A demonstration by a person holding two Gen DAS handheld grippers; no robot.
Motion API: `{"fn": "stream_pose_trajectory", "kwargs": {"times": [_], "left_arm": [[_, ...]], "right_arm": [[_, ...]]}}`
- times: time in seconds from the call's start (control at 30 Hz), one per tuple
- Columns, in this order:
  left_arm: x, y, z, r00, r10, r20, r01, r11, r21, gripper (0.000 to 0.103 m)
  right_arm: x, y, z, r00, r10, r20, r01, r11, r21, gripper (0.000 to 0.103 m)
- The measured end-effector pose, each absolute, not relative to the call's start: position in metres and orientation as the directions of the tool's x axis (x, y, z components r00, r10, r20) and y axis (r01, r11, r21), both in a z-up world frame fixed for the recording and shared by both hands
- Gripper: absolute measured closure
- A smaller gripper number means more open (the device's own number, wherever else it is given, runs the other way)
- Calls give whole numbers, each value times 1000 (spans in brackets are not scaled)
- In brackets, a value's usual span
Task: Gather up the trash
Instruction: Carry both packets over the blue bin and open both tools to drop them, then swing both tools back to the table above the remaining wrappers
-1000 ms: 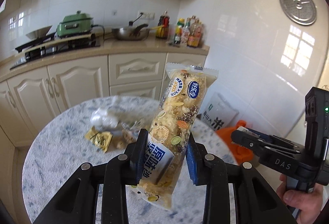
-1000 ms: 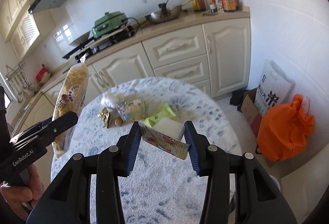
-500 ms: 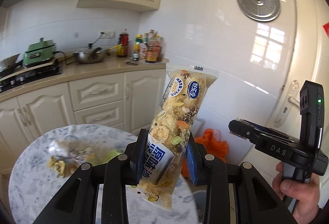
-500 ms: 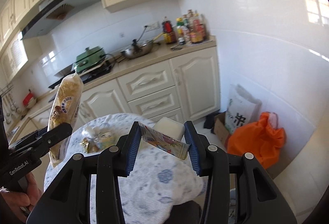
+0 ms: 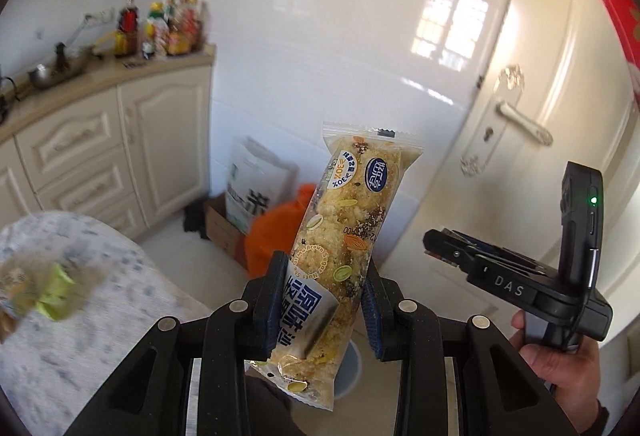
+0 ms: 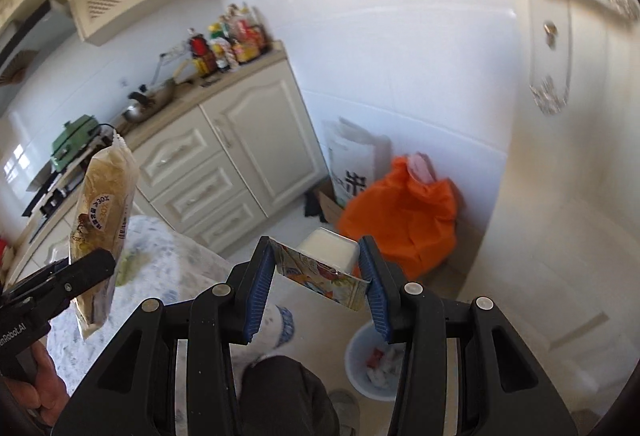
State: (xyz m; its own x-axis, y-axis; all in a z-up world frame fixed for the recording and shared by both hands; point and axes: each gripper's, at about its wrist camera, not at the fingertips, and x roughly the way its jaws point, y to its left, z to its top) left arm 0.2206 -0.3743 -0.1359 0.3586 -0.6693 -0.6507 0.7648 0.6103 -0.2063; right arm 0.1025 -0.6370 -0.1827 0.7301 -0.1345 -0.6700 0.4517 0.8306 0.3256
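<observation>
My left gripper (image 5: 324,300) is clamped on a snack bar (image 5: 344,236), which stands nearly upright between the pads and leans a little to the right. My right gripper (image 6: 318,282) pinches a printed wrapper (image 6: 320,274) across its width, with a white tub (image 6: 330,250) just behind the wrapper; I cannot tell whether the tub is gripped too.

The bin (image 6: 370,368) is my landmark. Only the right view shows it whole: a pale blue pail on the floor, directly below the right gripper, with scraps of trash (image 6: 380,364) inside. In the left view just a sliver of the bin (image 5: 350,364) peeks out behind the bar's lower end. The left view alone shows the door handle (image 5: 520,125) and my right hand (image 5: 560,360) under the other tool. The right view alone shows the snack bar (image 6: 102,232) from its side, left of the bin and well above it, and my left hand (image 6: 40,392).

The table (image 5: 92,320) has a blue-flecked cloth and lies left of the bin; green litter (image 5: 54,292) lies blurred on it. Beyond the bin, against the white tiled wall, sit an orange bag (image 6: 404,215) and a white sack (image 6: 354,163). Cream cabinets (image 6: 240,155) run farther left, with bottles (image 6: 228,39) on the counter.
</observation>
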Motion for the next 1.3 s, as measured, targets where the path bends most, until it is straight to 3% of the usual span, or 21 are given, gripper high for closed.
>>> {"fn": "stream_pose_trajectory", "kwargs": {"times": [0.3,0.63,0.73,0.77,0.83,0.97,1.03,1.1,1.3], "left_arm": [[222,-456,-206,212,-592,-778,787,575,-223,73],[253,-534,-254,106,-510,-853,794,560,-236,72],[261,-558,-267,112,-451,-885,802,568,-188,63],[264,-565,-276,101,-425,-900,805,566,-177,49],[265,-574,-284,118,-387,-914,800,582,-144,38],[263,-578,-285,127,-381,-916,795,591,-135,29],[263,-574,-280,156,-382,-911,791,601,-117,23],[262,-572,-274,183,-384,-905,785,611,-101,16],[254,-550,-248,275,-414,-868,763,643,-65,7]], "right_arm": [[90,-673,-242,651,-115,-751,530,777,340,59],[87,-697,-298,592,-50,-805,581,719,382,59],[92,-703,-310,579,-37,-814,598,698,393,58],[92,-706,-317,568,-31,-823,610,687,395,58],[92,-710,-326,550,-31,-835,630,672,390,54],[86,-711,-334,536,-38,-843,652,653,385,40],[84,-711,-333,532,-47,-845,661,647,380,26],[83,-712,-334,528,-60,-847,674,636,376,3],[85,-709,-325,525,-81,-847,689,625,367,0]]}}
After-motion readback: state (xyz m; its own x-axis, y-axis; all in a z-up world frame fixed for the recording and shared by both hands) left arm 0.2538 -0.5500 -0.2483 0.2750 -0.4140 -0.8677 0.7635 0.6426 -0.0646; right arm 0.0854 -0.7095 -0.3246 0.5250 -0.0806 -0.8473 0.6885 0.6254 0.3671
